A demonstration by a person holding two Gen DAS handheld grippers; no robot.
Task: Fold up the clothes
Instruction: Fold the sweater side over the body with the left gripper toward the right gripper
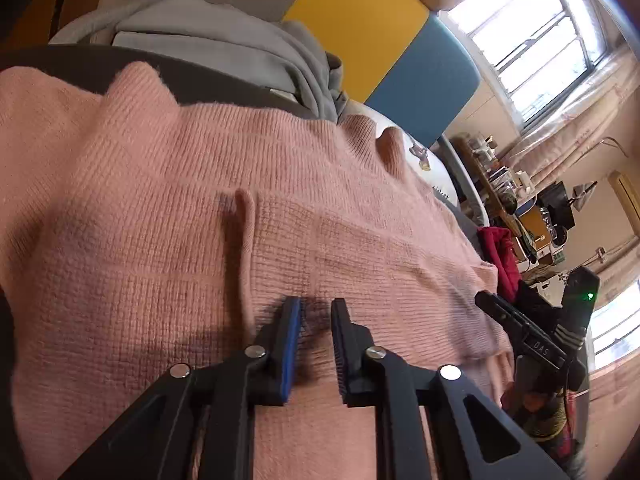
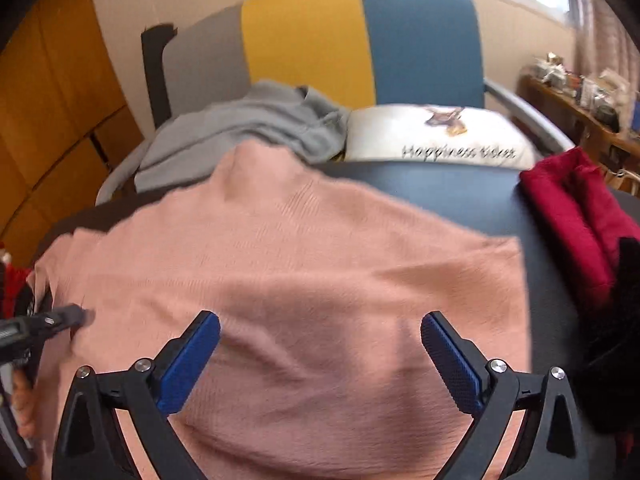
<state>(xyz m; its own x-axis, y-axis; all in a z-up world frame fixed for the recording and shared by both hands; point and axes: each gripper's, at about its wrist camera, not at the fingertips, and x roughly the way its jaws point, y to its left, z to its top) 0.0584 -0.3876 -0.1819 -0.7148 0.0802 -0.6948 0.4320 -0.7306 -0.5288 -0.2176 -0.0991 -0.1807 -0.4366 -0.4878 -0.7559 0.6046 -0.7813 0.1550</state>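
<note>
A pink knitted sweater [image 1: 200,200] lies spread over a dark table [image 2: 460,188]; it also shows in the right wrist view [image 2: 300,260]. My left gripper [image 1: 316,308] hovers just above the sweater with its jaws a narrow gap apart, nothing between them. It also shows at the left edge of the right wrist view [image 2: 76,314]. My right gripper [image 2: 320,332] is wide open over the sweater's near part; it appears in the left wrist view [image 1: 486,300] at the sweater's right edge.
A grey garment [image 2: 240,136] and a white printed pillow [image 2: 432,136] lie behind the table against a grey, yellow and blue chair back [image 2: 360,40]. A red garment [image 2: 572,208] lies on the table's right side. A cluttered shelf [image 2: 580,96] stands at the right.
</note>
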